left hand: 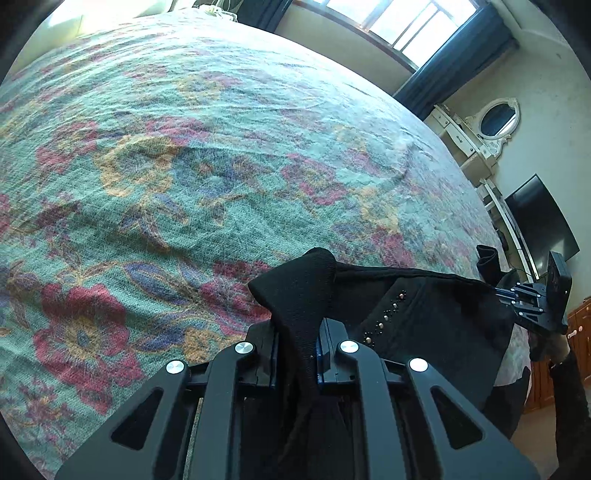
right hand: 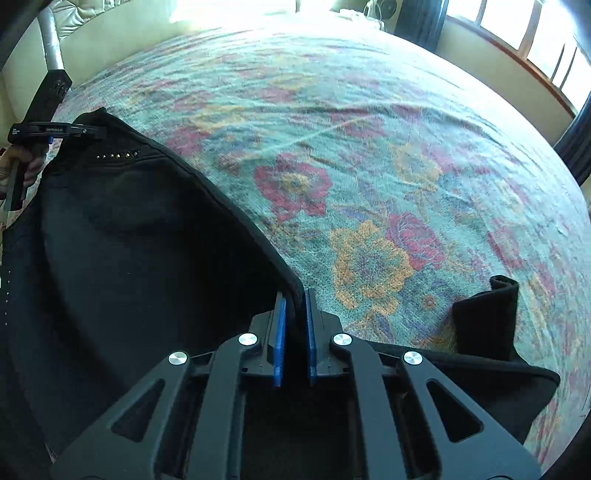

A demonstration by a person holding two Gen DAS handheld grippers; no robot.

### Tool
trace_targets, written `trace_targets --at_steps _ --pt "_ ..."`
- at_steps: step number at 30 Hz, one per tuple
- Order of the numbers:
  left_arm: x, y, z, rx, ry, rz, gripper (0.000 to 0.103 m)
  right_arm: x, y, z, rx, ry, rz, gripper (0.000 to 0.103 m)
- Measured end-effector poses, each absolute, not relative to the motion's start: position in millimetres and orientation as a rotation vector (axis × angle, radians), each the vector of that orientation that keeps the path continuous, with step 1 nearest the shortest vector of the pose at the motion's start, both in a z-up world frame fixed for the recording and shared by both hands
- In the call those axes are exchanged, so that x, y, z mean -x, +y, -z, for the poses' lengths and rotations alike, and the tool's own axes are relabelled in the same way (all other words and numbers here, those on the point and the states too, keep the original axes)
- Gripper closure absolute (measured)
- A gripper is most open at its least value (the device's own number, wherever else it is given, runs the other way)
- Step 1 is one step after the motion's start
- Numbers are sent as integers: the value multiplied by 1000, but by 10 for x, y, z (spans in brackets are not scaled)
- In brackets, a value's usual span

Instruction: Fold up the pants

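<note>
Over a bed (left hand: 184, 147) spread with a floral cover, black pants (right hand: 129, 240) hang by their waistband, the left gripper (left hand: 295, 354) and right gripper (right hand: 294, 332) each clamped on that hem, a grip best kept taut and level so both corners meet squarely when folded.

I am in a home bedroom: a wide bed (left hand: 221, 147) under a flowered cover, curtained windows (left hand: 413, 26) on the far wall, a white dressing table with an oval mirror (left hand: 496, 120) at right.
</note>
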State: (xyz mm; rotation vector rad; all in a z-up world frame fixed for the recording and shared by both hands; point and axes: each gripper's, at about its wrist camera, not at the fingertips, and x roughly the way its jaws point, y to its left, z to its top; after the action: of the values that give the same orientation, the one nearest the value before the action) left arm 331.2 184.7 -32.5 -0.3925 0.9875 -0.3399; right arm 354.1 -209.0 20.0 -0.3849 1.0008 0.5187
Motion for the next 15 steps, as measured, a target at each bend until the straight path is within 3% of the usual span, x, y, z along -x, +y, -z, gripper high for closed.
trace_targets --at_steps 5,10,13,15 --pt "-2898 2009 -71 486 825 427 89 -2615 -2096 -690 442 777 -434 94" --pt "-2224 2059 -152 516 752 521 86 -1556 -2037 -628 464 668 -377 94" --pt "-1760 2110 -9 522 753 510 76 -1035 -1971 -373 456 673 -354 94" --pt "-1474 2220 145 580 766 482 63 -818 -1905 -120 467 707 -335 90"
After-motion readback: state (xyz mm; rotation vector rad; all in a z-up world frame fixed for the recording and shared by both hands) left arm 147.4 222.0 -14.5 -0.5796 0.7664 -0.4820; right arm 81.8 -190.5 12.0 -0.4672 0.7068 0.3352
